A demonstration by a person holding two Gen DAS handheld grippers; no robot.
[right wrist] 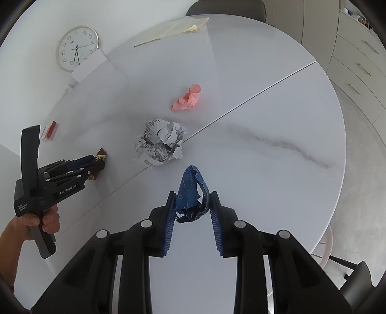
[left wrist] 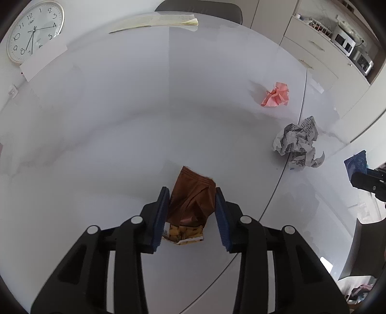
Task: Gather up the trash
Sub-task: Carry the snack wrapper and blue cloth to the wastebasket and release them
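My left gripper (left wrist: 191, 193) has its jaws around a brown snack wrapper (left wrist: 193, 200) on the white table (left wrist: 120, 145); the pads touch its sides. It also shows in the right wrist view (right wrist: 96, 161), with the wrapper (right wrist: 101, 154) between its fingers. My right gripper (right wrist: 193, 196) has its jaws around a crumpled blue wrapper (right wrist: 191, 193), which also shows in the left wrist view (left wrist: 355, 164). A crumpled newspaper ball (right wrist: 160, 142) lies just beyond it, also in the left wrist view (left wrist: 298, 142). A crumpled pink paper (right wrist: 187, 97) lies farther back, also in the left wrist view (left wrist: 276, 95).
A wall clock (left wrist: 33, 30) leans at the table's far left beside a white card (left wrist: 43, 61). A stack of papers (right wrist: 176, 27) lies at the far edge, before a dark chair (left wrist: 200, 8). A small red-and-white box (right wrist: 49, 130) sits at the left. Drawers (right wrist: 357, 55) stand right.
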